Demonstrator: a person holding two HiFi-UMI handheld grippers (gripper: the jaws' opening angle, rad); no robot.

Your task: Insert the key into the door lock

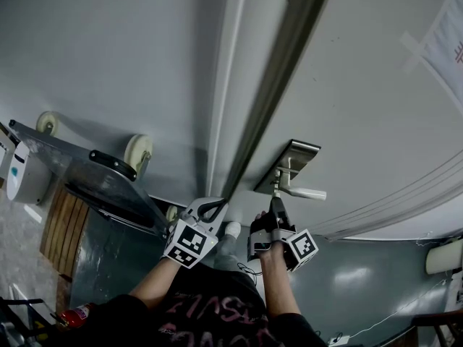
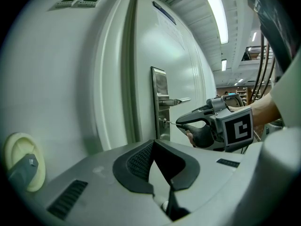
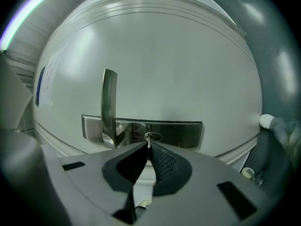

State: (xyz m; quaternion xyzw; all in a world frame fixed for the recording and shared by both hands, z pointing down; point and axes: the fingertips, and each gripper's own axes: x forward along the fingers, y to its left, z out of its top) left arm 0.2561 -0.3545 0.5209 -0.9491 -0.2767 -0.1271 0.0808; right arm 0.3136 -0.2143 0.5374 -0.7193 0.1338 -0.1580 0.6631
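Pale grey wall (image 1: 108, 63); glossy grey floor (image 1: 354, 280); wheeled cart (image 1: 94, 179) near wall; ceiling strip light (image 2: 217, 18) lit.

No text I can read anywhere. A paper sheet (image 1: 443, 43) at the door's (image 1: 362, 107) upper right corner carries red print, too small to read. Pink lettering on the person's shirt (image 1: 217, 318) is upside down and blurred.

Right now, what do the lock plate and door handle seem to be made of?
Lock plate: probably brushed steel, from its dull silver sheen and blurred reflections. Door handle: polished metal, with a bright streak along it; solid or plated, unclear.
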